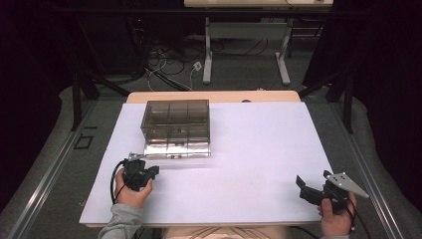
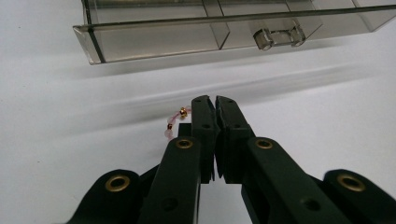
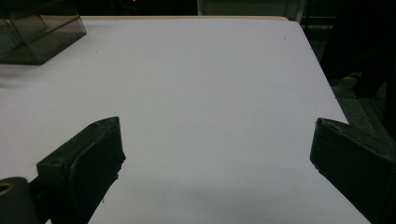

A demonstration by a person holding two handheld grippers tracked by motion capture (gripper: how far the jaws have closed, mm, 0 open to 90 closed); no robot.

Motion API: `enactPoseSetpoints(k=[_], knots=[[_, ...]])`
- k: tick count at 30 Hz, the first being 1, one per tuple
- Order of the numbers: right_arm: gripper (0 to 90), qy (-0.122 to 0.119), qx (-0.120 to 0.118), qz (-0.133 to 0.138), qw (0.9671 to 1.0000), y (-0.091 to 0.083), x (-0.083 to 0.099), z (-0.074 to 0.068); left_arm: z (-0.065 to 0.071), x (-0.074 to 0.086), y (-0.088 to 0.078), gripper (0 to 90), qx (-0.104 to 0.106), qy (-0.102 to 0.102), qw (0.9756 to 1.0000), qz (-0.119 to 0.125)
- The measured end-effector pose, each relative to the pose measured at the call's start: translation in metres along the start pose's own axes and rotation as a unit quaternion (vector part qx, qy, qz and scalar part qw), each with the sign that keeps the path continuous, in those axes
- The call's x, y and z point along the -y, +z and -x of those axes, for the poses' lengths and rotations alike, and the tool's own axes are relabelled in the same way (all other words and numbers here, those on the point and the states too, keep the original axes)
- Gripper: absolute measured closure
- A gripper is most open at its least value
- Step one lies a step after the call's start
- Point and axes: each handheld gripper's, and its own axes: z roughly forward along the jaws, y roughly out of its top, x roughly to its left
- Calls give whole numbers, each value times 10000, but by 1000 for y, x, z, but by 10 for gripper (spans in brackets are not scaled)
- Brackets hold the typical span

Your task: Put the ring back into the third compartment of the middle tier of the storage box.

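A pink-and-gold bead string (image 2: pixel 173 123) is pinched in the closed left gripper (image 2: pixel 215 105), at 6 o'clock from the smoky compartment box (image 1: pixel 176 127). The right gripper (image 1: pixel 304 185) is held wide apart, empty, at 4 o'clock on the white tabletop (image 1: pixel 259 159).

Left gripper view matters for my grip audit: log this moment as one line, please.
left gripper: shut on bead string | right gripper: open, holds nothing | smoky plastic box: on white table, ahead of left gripper
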Motion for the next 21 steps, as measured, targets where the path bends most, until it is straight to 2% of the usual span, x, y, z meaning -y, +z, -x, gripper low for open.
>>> enactPoseSetpoints(k=[10,15,21], knots=[[24,24,5,7,10000,0,0,0,2,0,-8,871,27,61,9993,373],[24,28,5,-3,10000,1,0,0,2,0,-11,871,17,77,9989,454],[25,32,15,47,10000,1,1,-1,2,0,-17,871,-5,78,9976,693]])
